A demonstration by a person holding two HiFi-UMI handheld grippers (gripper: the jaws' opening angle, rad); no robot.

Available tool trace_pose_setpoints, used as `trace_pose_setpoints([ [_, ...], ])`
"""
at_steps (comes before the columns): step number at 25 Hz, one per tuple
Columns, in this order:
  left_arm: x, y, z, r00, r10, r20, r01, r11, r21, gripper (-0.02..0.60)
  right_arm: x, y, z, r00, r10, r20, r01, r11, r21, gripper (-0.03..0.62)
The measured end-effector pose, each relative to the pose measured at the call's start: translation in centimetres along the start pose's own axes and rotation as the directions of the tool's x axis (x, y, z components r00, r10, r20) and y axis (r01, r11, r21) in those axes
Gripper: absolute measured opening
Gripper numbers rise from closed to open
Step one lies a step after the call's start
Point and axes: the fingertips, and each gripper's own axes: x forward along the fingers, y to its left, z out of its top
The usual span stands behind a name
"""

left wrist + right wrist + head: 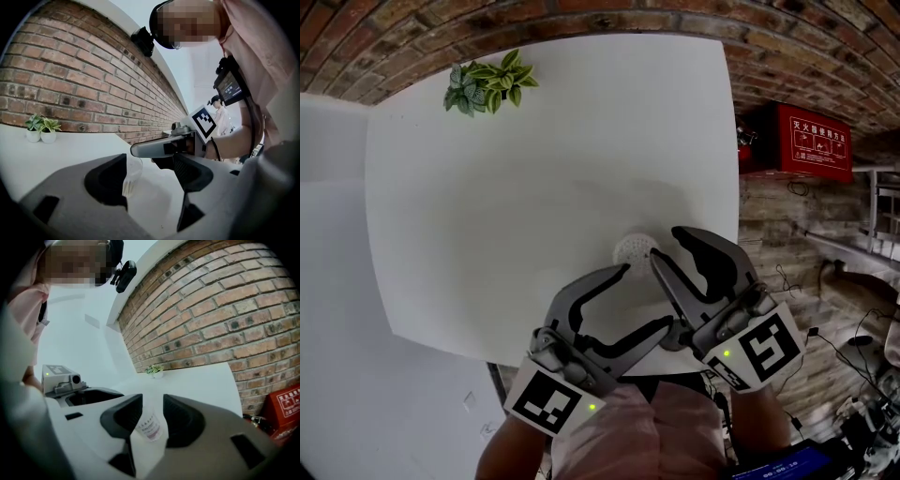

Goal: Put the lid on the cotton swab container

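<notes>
Currently both tools sit over the near edge of the white table (487,187). They converge on the cotton swab container (635,248), which stands upright on the table close to that edge.

Left gripper (646,297): released. I read its jaws as spread wide. In the left gripper view the clear container (132,174), with swab sticks visible inside, stands just beside the tip of the left-hand pad. The opposite pad is well apart from it. Nothing is clamped.

Right gripper (664,246): partly open, not clenched. In the right gripper view the container (150,423), printed label toward the camera, stands between the two dark pads at their tips. Both pads lie just beside its walls, but I see no definite squeeze on it. From the head view the jaw tips flank only the container's right side, so it is barely inside the opening. One grey jaw of this tool also crosses the left gripper view, passing just above the container.

Container top: from the head view it shows as a round, white, dotted disc. I cannot tell whether that is a cap or the swab heads.

Surroundings: a small potted plant (487,86) stands at the far left corner of the table, well apart from the container. A brick wall (581,19) runs behind the table. A red cabinet (811,141) hangs on the wall to the right.
</notes>
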Motion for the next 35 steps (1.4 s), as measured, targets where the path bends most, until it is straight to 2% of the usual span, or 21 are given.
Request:
trace_pose_setpoints([
  [5,-1.5,0.4,-1.7,0.999,0.021,-0.028,-0.022,0.999,-0.027,0.314,0.0,0.0,0.0,1.0,-0.001,-0.011,0.001,1.0,-0.007,0.138],
  [9,-0.7,1.1,-2.8,0.999,0.042,-0.031,-0.043,0.998,-0.034,0.311,-0.2,0.0,-0.1,1.0,-0.013,-0.017,0.013,1.0,-0.005,0.132],
  [15,-0.3,2.9,-3.5,0.993,0.109,-0.048,-0.115,0.984,-0.137,0.305,-0.3,0.4,-0.4,0.999,-0.026,-0.032,0.026,1.0,-0.013,0.127],
  [21,-1.5,3.7,-2.8,0.989,0.142,-0.05,-0.148,0.98,-0.134,0.305,-0.6,0.3,0.0,0.999,-0.043,-0.009,0.043,0.999,0.0,0.138],
  [25,-1.9,4.3,-1.6,0.985,0.172,-0.022,-0.173,0.978,-0.119,0.305,-1.0,-0.1,0.6,0.998,-0.063,0.009,0.063,0.998,-0.006,0.138],
  [31,-1.5,6.1,-0.3,0.972,0.236,0.022,-0.232,0.966,-0.117,0.296,-0.9,-0.2,0.3,0.998,-0.064,-0.009,0.064,0.998,-0.017,0.141],
  [35,-1.0,6.9,0.0,0.967,0.253,0.021,-0.249,0.963,-0.106,0.29,-0.8,-0.1,-0.2,0.998,-0.06,-0.015,0.06,0.998,-0.016,0.142],
])
